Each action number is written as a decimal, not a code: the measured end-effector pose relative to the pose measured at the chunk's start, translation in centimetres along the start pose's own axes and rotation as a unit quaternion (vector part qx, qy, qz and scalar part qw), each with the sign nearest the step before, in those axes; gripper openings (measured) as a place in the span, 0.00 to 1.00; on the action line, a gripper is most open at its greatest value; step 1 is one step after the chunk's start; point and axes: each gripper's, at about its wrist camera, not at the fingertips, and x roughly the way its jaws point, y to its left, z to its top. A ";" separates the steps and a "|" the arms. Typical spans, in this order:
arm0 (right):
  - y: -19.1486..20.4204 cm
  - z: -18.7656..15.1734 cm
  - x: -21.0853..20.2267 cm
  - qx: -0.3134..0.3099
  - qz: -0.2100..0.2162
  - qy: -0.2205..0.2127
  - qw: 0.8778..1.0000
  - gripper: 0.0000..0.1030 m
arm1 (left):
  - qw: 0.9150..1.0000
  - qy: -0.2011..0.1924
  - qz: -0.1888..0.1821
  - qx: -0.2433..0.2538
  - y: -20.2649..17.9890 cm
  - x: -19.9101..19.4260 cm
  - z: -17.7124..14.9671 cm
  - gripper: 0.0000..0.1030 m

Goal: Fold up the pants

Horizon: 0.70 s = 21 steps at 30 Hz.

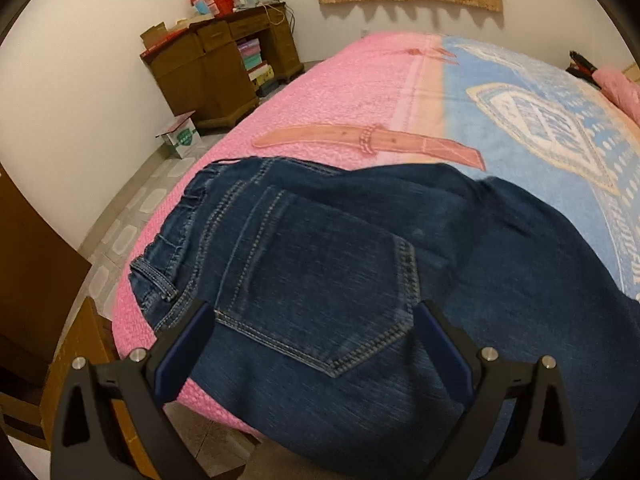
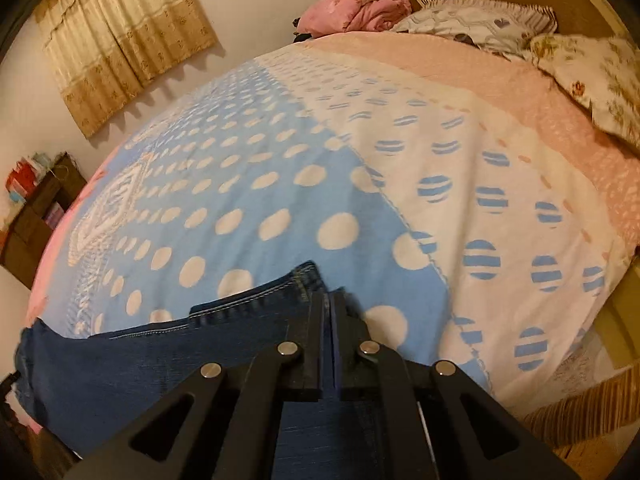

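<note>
Jeans [image 1: 340, 264] lie on the bed [image 1: 340, 92], waistband toward the pink edge, back pocket [image 1: 320, 280] facing up. Left gripper [image 1: 312, 320] hovers above the pocket, fingers spread wide, nothing between them. Right gripper [image 2: 332, 300]: fingers pressed nearly together at the hem of a jeans leg [image 2: 248, 308] over the blue dotted blanket [image 2: 240, 200]; it appears to pinch the denim, though the contact itself is hidden.
</note>
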 end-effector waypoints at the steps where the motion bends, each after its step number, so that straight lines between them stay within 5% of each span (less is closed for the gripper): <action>1: -0.4 0.0 0.4 0.004 0.006 0.005 1.000 0.03 | 1.000 -0.003 0.001 0.003 -0.3 -0.3 0.0 0.99; 4: -1.0 -0.1 2.0 -0.001 0.018 0.031 0.999 0.03 | 1.000 -0.016 0.006 0.012 -1.0 -1.4 0.4 0.99; 9: -2.4 0.0 0.9 0.045 0.073 -0.001 0.996 0.05 | 0.999 -0.026 0.009 0.021 -1.3 -2.3 0.9 0.99; 10: -2.7 0.0 0.6 0.045 0.070 -0.009 0.996 0.09 | 0.999 -0.028 0.007 0.020 -1.4 -2.5 0.9 0.99; 12: -2.6 0.0 0.8 0.031 0.059 0.003 0.998 0.36 | 0.999 -0.031 0.007 0.023 -1.8 -2.7 0.9 0.99; 14: -2.5 -0.2 1.4 0.008 0.049 0.016 0.999 0.43 | 0.999 -0.029 0.008 0.029 -2.2 -2.7 0.8 0.99; 18: -2.7 -0.9 1.7 -0.003 0.057 0.020 0.998 0.42 | 0.999 -0.023 0.014 0.036 -2.7 -2.6 0.5 0.99; 19: -2.6 -1.1 1.7 -0.011 0.056 0.015 0.998 0.37 | 0.999 -0.020 0.014 0.034 -2.7 -2.5 0.6 0.99; 20: -2.2 -1.3 1.7 -0.036 0.053 0.014 0.998 0.14 | 0.999 -0.016 0.011 0.030 -2.7 -2.4 0.6 0.99; 21: -1.9 -1.5 1.7 -0.052 0.043 0.014 0.998 0.13 | 1.000 -0.014 0.008 0.027 -2.7 -2.4 0.6 0.99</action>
